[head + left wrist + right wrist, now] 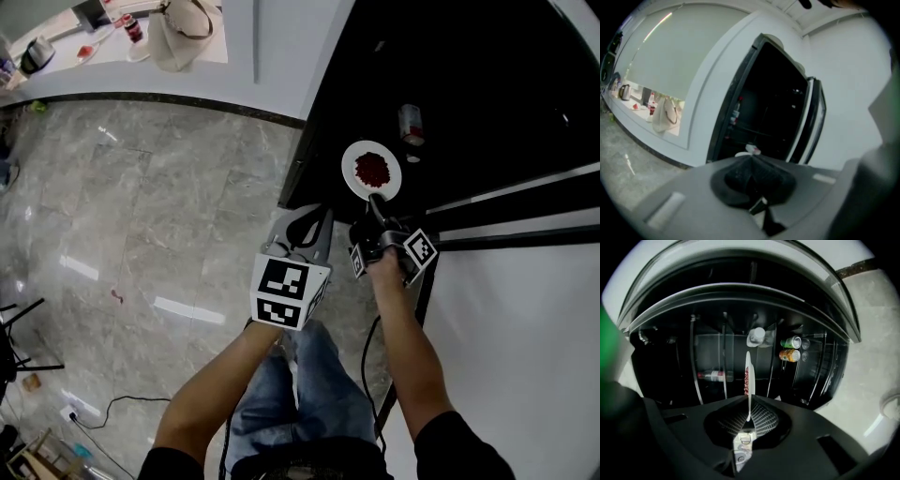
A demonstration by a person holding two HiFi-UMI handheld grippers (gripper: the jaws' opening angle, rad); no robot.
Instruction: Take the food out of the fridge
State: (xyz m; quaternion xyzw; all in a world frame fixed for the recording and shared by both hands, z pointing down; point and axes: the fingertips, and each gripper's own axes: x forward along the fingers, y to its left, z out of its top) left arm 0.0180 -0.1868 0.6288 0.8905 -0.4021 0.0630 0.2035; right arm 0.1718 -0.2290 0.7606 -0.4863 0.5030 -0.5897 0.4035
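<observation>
One white plate (pixel 352 157) of red food (pixel 372 170), near rim clamped in the right claw (pixel 377 202); left claw (pixel 302 225) closed

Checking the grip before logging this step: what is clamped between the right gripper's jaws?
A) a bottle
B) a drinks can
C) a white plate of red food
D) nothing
C: the right gripper is shut on the rim of the white plate, which carries red food.
</observation>
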